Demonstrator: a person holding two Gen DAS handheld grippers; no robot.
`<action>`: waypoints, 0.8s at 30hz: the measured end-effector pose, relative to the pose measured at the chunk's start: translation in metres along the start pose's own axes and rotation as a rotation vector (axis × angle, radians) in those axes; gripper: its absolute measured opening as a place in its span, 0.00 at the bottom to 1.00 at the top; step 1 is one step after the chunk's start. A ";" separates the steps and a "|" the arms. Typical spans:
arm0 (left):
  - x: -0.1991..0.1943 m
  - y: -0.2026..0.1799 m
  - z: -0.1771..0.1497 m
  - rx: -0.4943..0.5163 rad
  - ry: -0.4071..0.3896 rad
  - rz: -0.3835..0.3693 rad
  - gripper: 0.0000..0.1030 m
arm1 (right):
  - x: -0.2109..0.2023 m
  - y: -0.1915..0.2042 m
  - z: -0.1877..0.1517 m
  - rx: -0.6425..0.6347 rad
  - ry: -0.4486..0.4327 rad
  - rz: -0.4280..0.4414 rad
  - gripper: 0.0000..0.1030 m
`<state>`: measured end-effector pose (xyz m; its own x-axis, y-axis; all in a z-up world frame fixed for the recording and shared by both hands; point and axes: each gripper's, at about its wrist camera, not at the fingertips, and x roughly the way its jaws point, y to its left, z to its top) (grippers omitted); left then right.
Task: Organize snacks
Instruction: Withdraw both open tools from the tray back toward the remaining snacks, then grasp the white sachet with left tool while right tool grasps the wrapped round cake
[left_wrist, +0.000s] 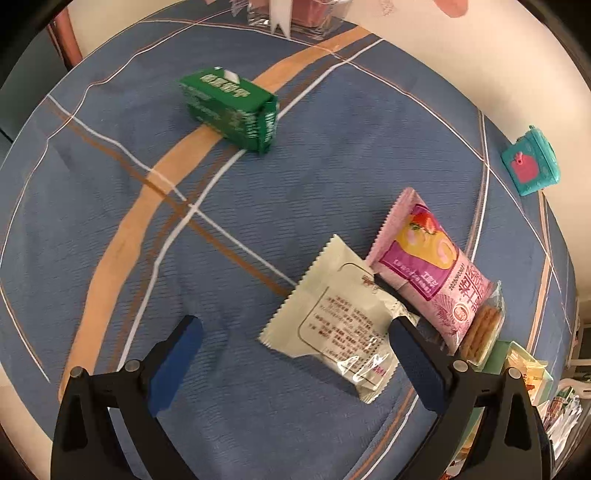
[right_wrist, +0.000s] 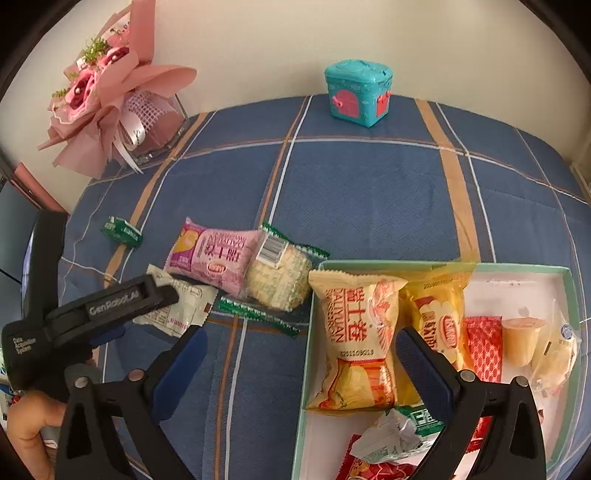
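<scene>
My left gripper (left_wrist: 295, 343) is open and empty, low over the blue tablecloth, with a cream snack packet (left_wrist: 332, 317) just ahead of its right finger. A pink Swiss-roll packet (left_wrist: 432, 266) lies beside the cream one, partly on a clear cracker pack (left_wrist: 482, 332). A green box (left_wrist: 231, 107) lies farther off on the cloth. My right gripper (right_wrist: 301, 354) is open and empty over the left rim of a white box (right_wrist: 517, 271) that holds an orange Swiss-roll packet (right_wrist: 356, 339), a yellow packet (right_wrist: 439, 314), a red packet (right_wrist: 484, 347) and other snacks. The left gripper's body (right_wrist: 92, 306) hides part of the cream packet (right_wrist: 181, 310).
A teal toy box (right_wrist: 358, 94) stands at the table's far edge by the wall. A pink bouquet in a glass vase (right_wrist: 110, 107) stands at the far left corner. A small green box (right_wrist: 122, 230), the pink packet (right_wrist: 210, 258) and the cracker pack (right_wrist: 280, 277) lie left of the white box.
</scene>
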<state>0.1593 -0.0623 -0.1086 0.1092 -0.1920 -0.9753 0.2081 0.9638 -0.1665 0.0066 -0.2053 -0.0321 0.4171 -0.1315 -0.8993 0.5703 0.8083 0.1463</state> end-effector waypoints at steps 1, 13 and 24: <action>0.000 0.001 -0.001 0.001 0.001 -0.010 0.98 | -0.001 -0.001 0.002 -0.007 -0.006 0.003 1.00; 0.010 -0.005 0.005 -0.004 0.066 -0.085 0.98 | 0.032 0.033 0.030 -0.422 0.051 -0.114 0.99; 0.011 -0.013 0.012 -0.020 0.072 -0.111 0.98 | 0.069 0.070 0.029 -0.739 0.136 -0.139 0.97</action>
<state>0.1689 -0.0793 -0.1157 0.0163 -0.2850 -0.9584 0.1953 0.9410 -0.2765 0.0958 -0.1744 -0.0722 0.2577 -0.2265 -0.9393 -0.0306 0.9697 -0.2423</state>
